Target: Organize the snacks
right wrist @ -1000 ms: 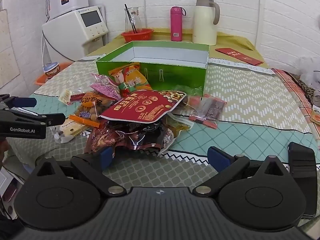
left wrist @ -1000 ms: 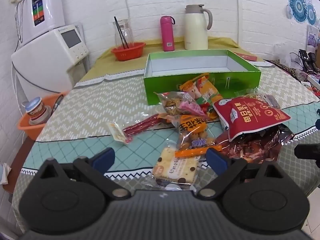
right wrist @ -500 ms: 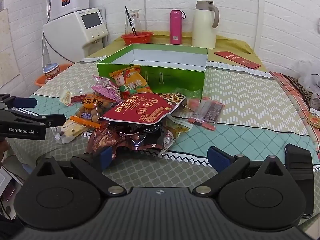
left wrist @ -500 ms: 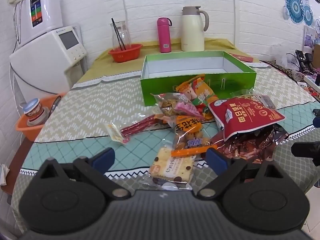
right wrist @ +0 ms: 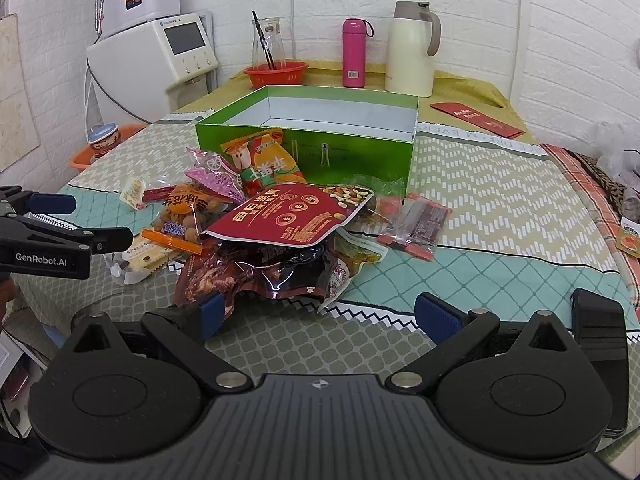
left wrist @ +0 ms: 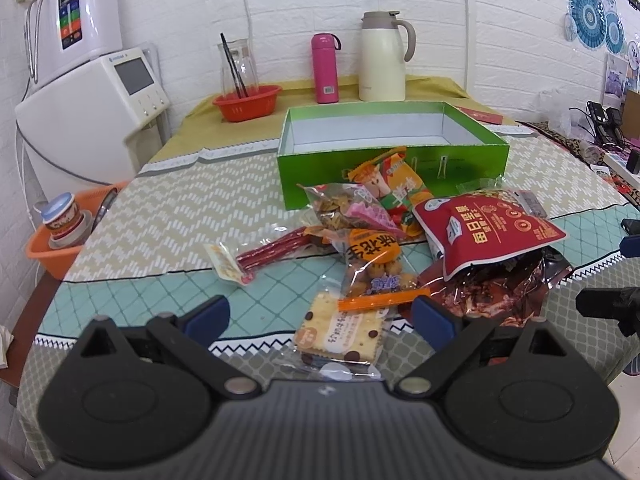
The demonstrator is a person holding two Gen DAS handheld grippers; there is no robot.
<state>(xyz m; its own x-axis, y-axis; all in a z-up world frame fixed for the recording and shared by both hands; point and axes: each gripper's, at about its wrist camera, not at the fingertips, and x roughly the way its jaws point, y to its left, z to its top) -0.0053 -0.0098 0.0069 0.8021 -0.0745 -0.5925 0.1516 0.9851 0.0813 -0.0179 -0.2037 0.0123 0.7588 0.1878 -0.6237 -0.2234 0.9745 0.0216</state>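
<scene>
Snacks lie in a loose heap in the middle of both frames, on a table [left wrist: 160,216] with a patterned cloth. Behind the heap stands the green box [left wrist: 394,182], open at the top and white inside; no packet shows in the part of its interior that can be seen. The biggest packet is the red pouch [left wrist: 496,236], which rests on a dark shiny bag [left wrist: 500,288]. Then come an orange-green packet [left wrist: 394,188] leaning against the front wall of the box, a bag of round nuts with an orange label [left wrist: 374,264], a cracker pack [left wrist: 340,334] (the nearest one, at the lower centre of the left view) and a thin red stick packet [left wrist: 256,258].

Only the right view shows a small clear packet with red edges [right wrist: 416,226], to the right of the heap, and a black phone [right wrist: 598,328] at the lower right.

Left gripper [left wrist: 320,316] is wide open and holds nothing; the cracker pack lies between its blue pads [left wrist: 208,314]. Right gripper [right wrist: 322,320] is also wide open and empty, and its left pad is just beside the dark shiny bag; whether it touches, I cannot tell.
</scene>
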